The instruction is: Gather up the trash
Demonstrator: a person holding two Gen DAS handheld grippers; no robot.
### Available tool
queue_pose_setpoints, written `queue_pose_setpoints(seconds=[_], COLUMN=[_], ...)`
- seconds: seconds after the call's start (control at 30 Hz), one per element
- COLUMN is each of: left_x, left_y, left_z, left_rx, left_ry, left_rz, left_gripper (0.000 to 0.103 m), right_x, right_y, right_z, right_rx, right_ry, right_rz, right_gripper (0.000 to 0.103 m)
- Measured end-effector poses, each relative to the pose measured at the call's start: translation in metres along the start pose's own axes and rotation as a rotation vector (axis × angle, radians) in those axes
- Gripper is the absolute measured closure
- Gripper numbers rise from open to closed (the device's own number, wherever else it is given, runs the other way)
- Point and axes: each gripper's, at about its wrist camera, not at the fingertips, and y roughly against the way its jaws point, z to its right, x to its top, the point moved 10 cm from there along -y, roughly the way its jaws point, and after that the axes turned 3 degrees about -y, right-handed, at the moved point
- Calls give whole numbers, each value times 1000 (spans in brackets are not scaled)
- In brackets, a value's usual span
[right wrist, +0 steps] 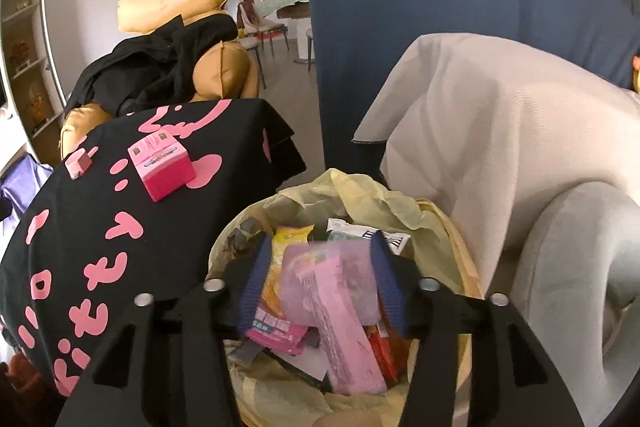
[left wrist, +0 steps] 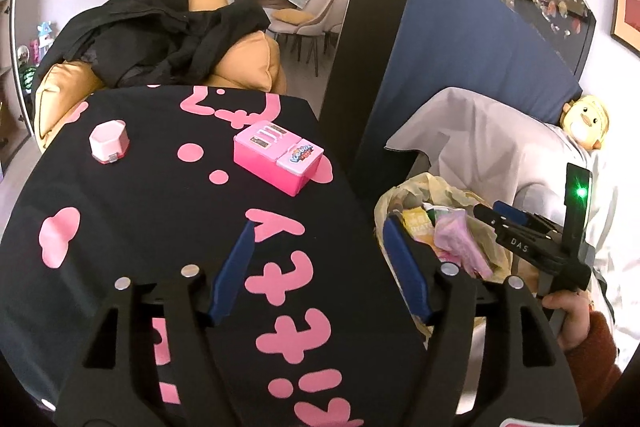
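Trash bin: lined with a yellow bag, beside the black pink-lettered cloth, full of wrappers.
Pink wrapper: lies among the bin's litter, between the right gripper's parted pads; contact unclear.
Left gripper: jaws open, empty, over the cloth's edge.
Cloth items: pink box, small pink case.

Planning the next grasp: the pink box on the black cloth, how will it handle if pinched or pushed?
The pink box looks rigid with flat sides, so likely stiff to pinch. It lies flat, so unlikely to roll. Its glossy faces may be slippery; the cloth may bunch if pushed.
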Motion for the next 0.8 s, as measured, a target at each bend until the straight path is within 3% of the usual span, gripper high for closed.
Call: queue_pose_setpoints(seconds=[0.23, 0.4, 0.5, 0.63, 0.8], left_x=[-7, -17, -22, -24, -30], left_y=[17, 36, 54, 78, 92], left_z=[1, 13, 19, 25, 36], left_rx=[-8, -25, -8, 29, 110], left_ry=[3, -41, -71, -101, -168], left_rz=[8, -2, 13, 52, 69], left_gripper=[25, 13, 12, 12, 12], right_x=[-4, -22, -35, -49, -60], right_y=[34, 77, 106, 132, 153], right_z=[-10, -48, -79, -98, -101], right_rx=[24, 100, 157, 116, 90], right_ry=[-28, -71, -38, 27, 17], right_rz=[4, -34, -13, 22, 35], right_gripper=[53, 52, 46, 45, 45])
